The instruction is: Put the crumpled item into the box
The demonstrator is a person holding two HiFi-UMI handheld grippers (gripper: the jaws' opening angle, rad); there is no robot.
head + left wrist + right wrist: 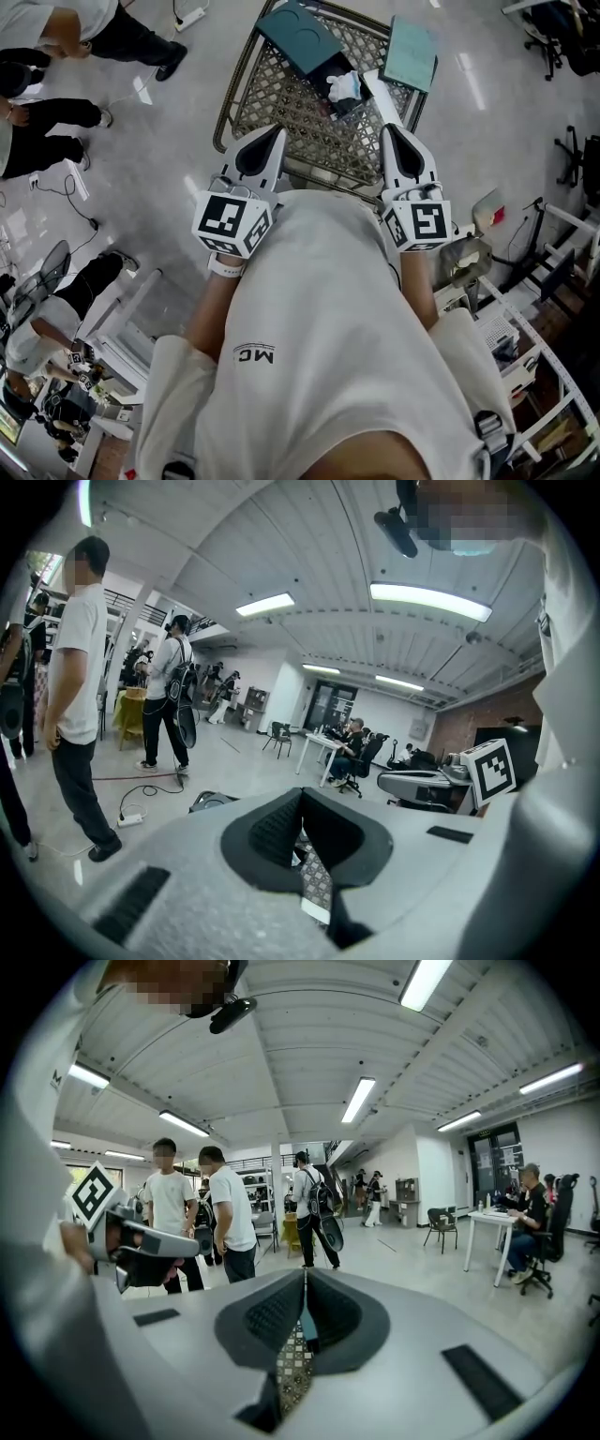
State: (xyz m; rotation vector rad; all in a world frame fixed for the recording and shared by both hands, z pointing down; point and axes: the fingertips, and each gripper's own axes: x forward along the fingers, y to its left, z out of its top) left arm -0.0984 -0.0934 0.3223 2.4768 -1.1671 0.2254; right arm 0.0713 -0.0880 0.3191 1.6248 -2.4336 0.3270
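Head view: I record a wire cart [246,66] at upper centre of the frame. It is a metal basket with a diamond lattice floor and a rounded tubular rim, standing on a glossy grey floor [169,141].

Inside it lies a dark teal box [298,34], flat-sided and rectangular, set at an angle. The crumpled item [344,86], white and creased like wadded paper or cloth, sits at the box's lower right end. I cannot tell whether it lies within the box walls or only against them. A paler teal flat panel [411,53] leans at the cart's upper right rim.

Left gripper [274,132]: moulded white shell, black ribbed pads, with a checker-marked cube [231,223] at its rear. It is held at the cart's near rim, well apart from the crumpled item. In the left gripper view [302,791] the pads meet at their tips with nothing between them.

Right gripper [390,130]: same construction, held at the near rim on the right. In the right gripper view [306,1272] its jaws are clenched on nothing, with only lattice visible below.

A white shirt [328,319] fills the lower frame.
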